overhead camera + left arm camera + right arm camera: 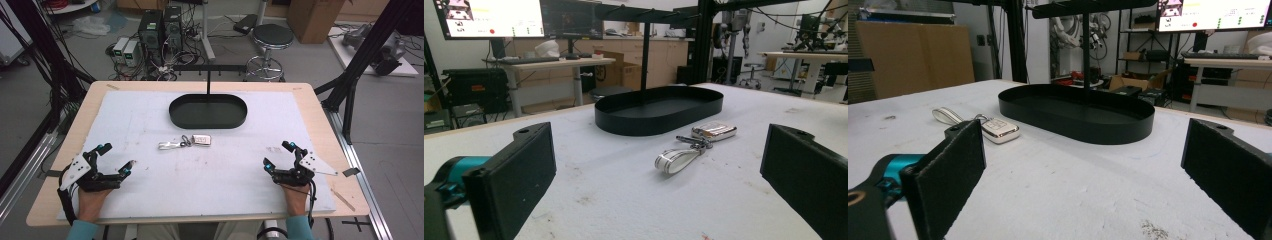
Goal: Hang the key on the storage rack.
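Note:
A white car key fob (201, 139) with a metal ring and a white strap (169, 145) lies on the white mat, just in front of a black oval tray (208, 111). The fob (714, 131) and strap (676, 160) show ahead of the left gripper's jaws, the tray (659, 110) behind them. In the right gripper view the fob (998, 129) lies left of the tray (1075, 112). My left gripper (117, 159) rests open at the near left of the table. Open too, my right gripper (278, 154) sits at the near right. Both are empty.
A thin black post (208, 82) with a crossbar rises from the tray's far side. The white mat (125, 115) covers most of the wooden table (320, 105). Black frame legs (350, 90) stand at the right; a stool (271, 37) and computers (150, 30) are on the floor beyond.

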The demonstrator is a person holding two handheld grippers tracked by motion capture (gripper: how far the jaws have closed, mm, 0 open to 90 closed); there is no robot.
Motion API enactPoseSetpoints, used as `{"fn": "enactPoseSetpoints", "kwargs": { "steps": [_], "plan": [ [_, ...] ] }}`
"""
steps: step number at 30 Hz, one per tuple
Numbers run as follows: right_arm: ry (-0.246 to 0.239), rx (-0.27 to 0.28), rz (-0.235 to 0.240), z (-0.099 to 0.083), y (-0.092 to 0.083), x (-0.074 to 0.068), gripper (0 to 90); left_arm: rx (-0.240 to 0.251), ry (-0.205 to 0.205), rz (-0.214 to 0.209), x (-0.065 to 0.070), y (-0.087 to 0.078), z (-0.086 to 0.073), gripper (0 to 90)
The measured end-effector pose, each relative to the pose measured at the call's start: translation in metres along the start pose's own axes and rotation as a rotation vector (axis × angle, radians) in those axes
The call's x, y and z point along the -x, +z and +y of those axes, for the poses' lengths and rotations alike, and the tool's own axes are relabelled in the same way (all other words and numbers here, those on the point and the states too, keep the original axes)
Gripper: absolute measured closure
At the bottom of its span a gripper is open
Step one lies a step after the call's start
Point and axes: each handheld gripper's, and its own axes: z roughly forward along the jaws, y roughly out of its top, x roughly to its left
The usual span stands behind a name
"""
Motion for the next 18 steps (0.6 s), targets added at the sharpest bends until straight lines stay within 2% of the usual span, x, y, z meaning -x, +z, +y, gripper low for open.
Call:
{"fn": "enactPoseSetpoints", "kwargs": {
  "steps": [5,9,18],
  "plan": [
    [-0.003,0.002,-0.004,-0.0001,-0.0002,-0.0010,3.4,-0.005,-0.015,-0.002,-0.0012,0.0004,0.0003,1.7],
    [0.002,-0.002,-0.004,-0.0002,-0.0005,-0.0017,3.5,-0.004,0.000,-0.002,0.0000,0.0000,0.0002,1.7],
    [-0.002,-0.003,-0.007,-0.0002,-0.0005,-0.0018,3.5,-0.022,-0.013,0.006,-0.0011,0.0013,0.0010,1.7]
  ]
}}
